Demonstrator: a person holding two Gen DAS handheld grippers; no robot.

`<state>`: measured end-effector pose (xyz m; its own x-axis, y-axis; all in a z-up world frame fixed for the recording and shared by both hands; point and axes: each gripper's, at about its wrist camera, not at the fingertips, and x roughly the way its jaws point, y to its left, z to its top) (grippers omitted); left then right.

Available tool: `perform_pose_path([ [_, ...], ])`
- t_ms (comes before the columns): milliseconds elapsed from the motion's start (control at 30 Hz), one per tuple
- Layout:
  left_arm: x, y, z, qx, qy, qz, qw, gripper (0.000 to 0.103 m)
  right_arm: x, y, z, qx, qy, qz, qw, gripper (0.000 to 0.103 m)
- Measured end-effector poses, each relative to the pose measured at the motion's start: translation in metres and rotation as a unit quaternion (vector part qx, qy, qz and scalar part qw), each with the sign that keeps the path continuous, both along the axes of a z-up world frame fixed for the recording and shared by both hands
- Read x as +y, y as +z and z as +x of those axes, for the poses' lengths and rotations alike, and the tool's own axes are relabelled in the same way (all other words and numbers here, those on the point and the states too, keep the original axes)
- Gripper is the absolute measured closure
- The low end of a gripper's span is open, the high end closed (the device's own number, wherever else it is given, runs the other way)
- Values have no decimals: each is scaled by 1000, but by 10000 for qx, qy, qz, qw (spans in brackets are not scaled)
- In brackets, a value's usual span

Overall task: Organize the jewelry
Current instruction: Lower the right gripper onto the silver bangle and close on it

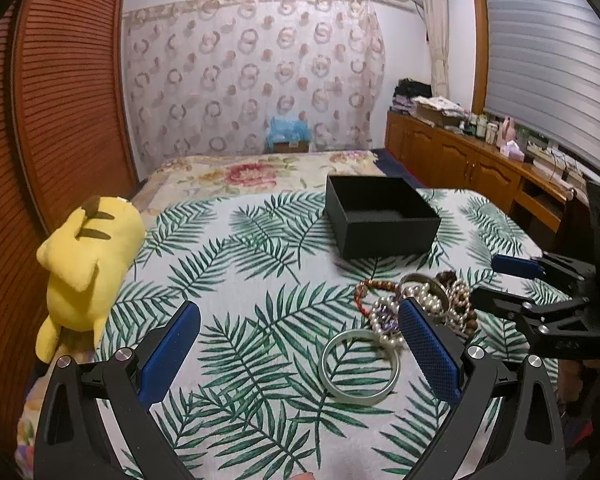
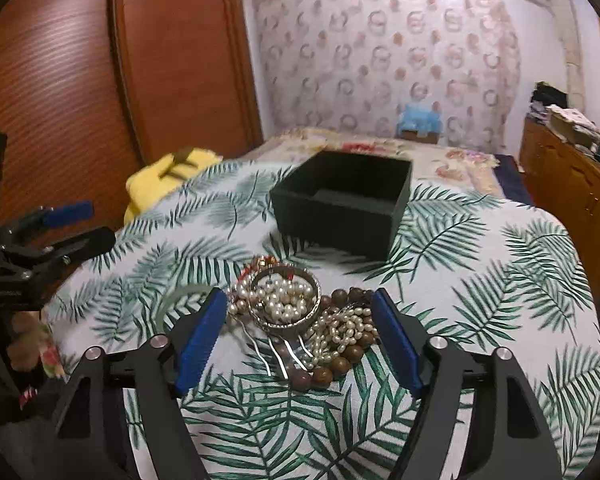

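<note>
Pearl strands, wooden beads and a metal bangle sit tangled in one jewelry pile [image 2: 296,320] on the leaf-print bedspread [image 2: 480,280], just before the empty black box [image 2: 340,204]. Risk: grabbing one piece drags the tangle along, or beads slip off the soft cover. Right claw [image 2: 300,340] released, jaws wide, straddling the pile, touching nothing clearly. Left claw [image 1: 300,344] released, empty, beside a loose silver ring [image 1: 360,368].

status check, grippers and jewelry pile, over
Left gripper open over the leaf-print cloth, beside the loose silver bangle. Right gripper open, straddling the jewelry pile, not gripping. Black box open beyond, path clear.
</note>
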<state>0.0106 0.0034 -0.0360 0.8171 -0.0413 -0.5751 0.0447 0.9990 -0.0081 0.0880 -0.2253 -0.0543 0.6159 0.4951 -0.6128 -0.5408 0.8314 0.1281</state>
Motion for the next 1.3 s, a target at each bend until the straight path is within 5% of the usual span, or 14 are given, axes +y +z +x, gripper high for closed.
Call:
perform_pose_path([
  [633, 8, -32, 10, 564, -153, 39, 9983, 7, 37, -29, 44, 574, 864, -690, 9922, 33],
  [733, 8, -36, 11, 617, -159, 40, 9980, 7, 35, -33, 46, 612, 829, -690, 9923, 43],
  [1300, -14, -62, 28, 1108, -505, 118, 9925, 7, -6, -12, 23, 313, 392, -446, 9977, 43],
])
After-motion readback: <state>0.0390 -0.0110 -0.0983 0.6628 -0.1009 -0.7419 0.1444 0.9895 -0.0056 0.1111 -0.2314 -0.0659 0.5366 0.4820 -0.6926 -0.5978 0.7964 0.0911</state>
